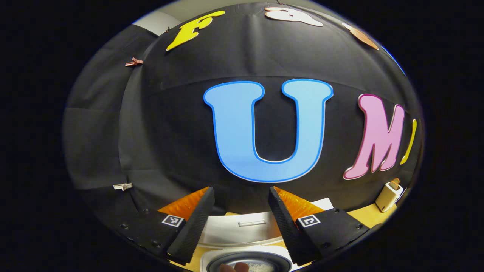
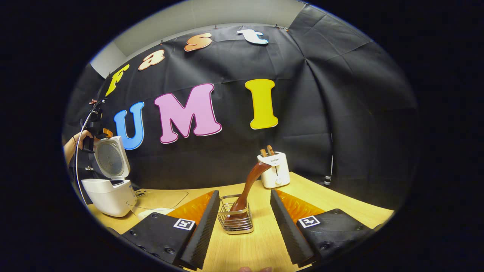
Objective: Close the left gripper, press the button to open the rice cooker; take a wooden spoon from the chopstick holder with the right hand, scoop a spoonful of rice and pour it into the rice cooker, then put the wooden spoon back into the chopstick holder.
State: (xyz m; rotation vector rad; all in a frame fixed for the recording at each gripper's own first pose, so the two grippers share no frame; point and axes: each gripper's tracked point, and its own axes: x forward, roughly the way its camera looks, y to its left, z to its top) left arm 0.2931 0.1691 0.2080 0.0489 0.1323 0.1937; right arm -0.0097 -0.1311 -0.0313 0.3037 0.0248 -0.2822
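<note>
A light wooden table (image 2: 261, 245) is carrying a white rice cooker (image 2: 109, 196) sitting at its left end with lid raised, a wire chopstick holder (image 2: 236, 221) standing mid-table, and a white toaster (image 2: 275, 170) resting near the back wall.

Even, fairly bright overhead light falls on the pale wooden tabletop (image 2: 261, 241) with soft shadows, while fisheye distortion bends everything toward three and nine o'clock.

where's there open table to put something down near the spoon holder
Bare wood lies right of the chopstick holder, running out past the toaster. Another bare strip separates holder and toaster. The left is crowded: open rice cooker and a clear tray beside it.
</note>
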